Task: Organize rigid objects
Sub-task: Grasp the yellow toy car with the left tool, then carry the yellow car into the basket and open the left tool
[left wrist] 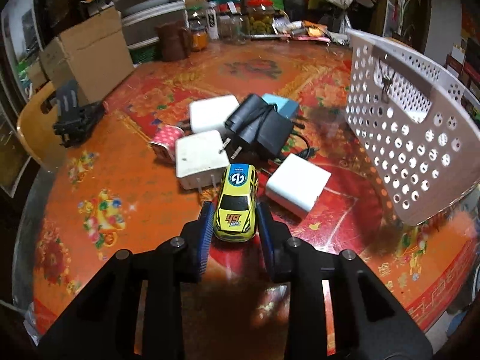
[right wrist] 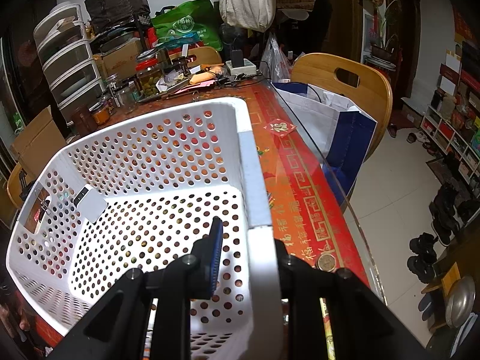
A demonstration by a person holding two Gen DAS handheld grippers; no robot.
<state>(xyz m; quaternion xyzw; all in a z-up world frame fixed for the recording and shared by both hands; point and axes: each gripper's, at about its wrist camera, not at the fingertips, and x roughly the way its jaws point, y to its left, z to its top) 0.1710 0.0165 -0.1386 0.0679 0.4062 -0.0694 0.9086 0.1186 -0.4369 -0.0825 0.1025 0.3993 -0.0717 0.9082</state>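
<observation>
In the left wrist view my left gripper [left wrist: 235, 213] is shut on a yellow toy car [left wrist: 237, 204], its blue pads against both sides of the car, just above the table. Beyond it lie three white chargers [left wrist: 201, 157], a black adapter with cable [left wrist: 259, 129], a teal block [left wrist: 280, 105] and a red polka-dot item [left wrist: 166, 142]. The white perforated basket [left wrist: 405, 138] is tilted at the right. In the right wrist view my right gripper [right wrist: 249, 240] is shut on the basket's near wall [right wrist: 258, 198]; one white charger [right wrist: 90, 202] lies inside.
A red floral tablecloth under glass [left wrist: 126, 186] covers the table. Jars [left wrist: 261, 15], a brown jug [left wrist: 172, 40] and a cardboard box [left wrist: 87, 51] stand at the back. A black gadget [left wrist: 75, 117] lies at the left. A wooden chair [right wrist: 345, 90] with a bag stands beside the table edge.
</observation>
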